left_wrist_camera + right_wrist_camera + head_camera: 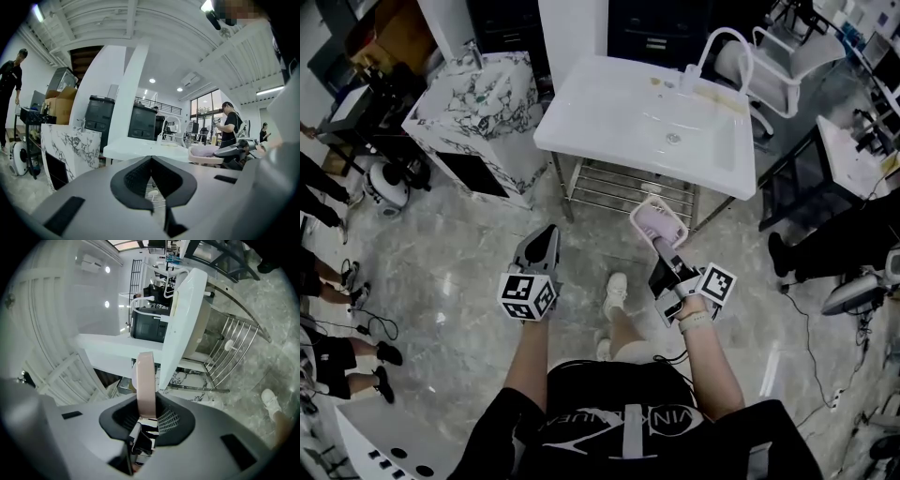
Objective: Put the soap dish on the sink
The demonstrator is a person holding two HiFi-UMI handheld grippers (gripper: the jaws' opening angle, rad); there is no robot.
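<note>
The left tool [547,234] [151,159] has its jaws closed tip to tip on nothing and points toward the sink [581,117] [136,149]; I judge it best kept low and off to its own side, so it does not cross the path of the carry. To its right, the soap dish [657,220] [144,380] is in mid-air over the floor, just short of the sink's front edge and not yet above it, pinched by its near rim in the right tool [660,247] [145,414], whose pads are clamped on that rim. The step in hand looks like the carry to the sink. It calls for lifting the dish clear of the front rim, turning it flat, and setting it on the broad flat ledge left of the basin or by the faucet [712,52]. The jaws should part only once the base rests fully, since a one-edge grip lets it tip. The dish is pale pink, shallow and rounded-rectangular, with a raised rim and what seems a ribbed floor. Edge-on in the right gripper view, it shows as a thin band.
</note>
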